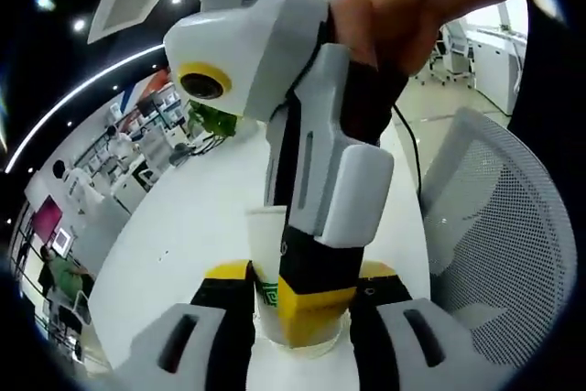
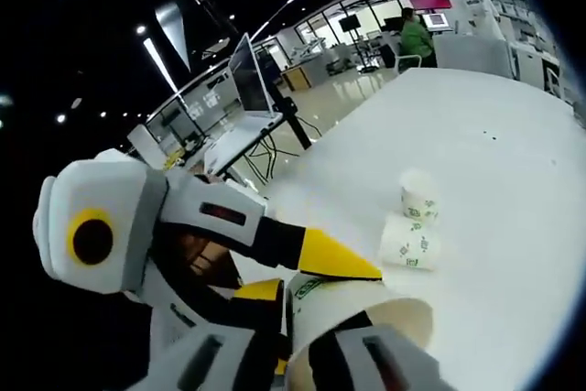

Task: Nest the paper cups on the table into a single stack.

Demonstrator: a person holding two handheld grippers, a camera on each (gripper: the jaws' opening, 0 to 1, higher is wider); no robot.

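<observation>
A white paper cup (image 1: 265,249) with a green logo stands between the jaws of my left gripper (image 1: 304,274), which are closed against its sides. My right gripper (image 1: 311,310) comes down from above in a hand, its yellow-tipped finger at this cup. In the right gripper view the cup (image 2: 362,313) lies between the jaws of my right gripper (image 2: 293,354), mouth to the right, and the left gripper (image 2: 298,274) clasps it from the left. Two more paper cups rest on the table: one upright (image 2: 417,192), one on its side (image 2: 406,244) just in front of it.
The white table (image 2: 494,162) stretches away to the right. A white mesh chair (image 1: 499,226) stands close beside the table's edge. A laptop on a stand (image 2: 245,75), desks and a person in green (image 2: 417,38) are far off.
</observation>
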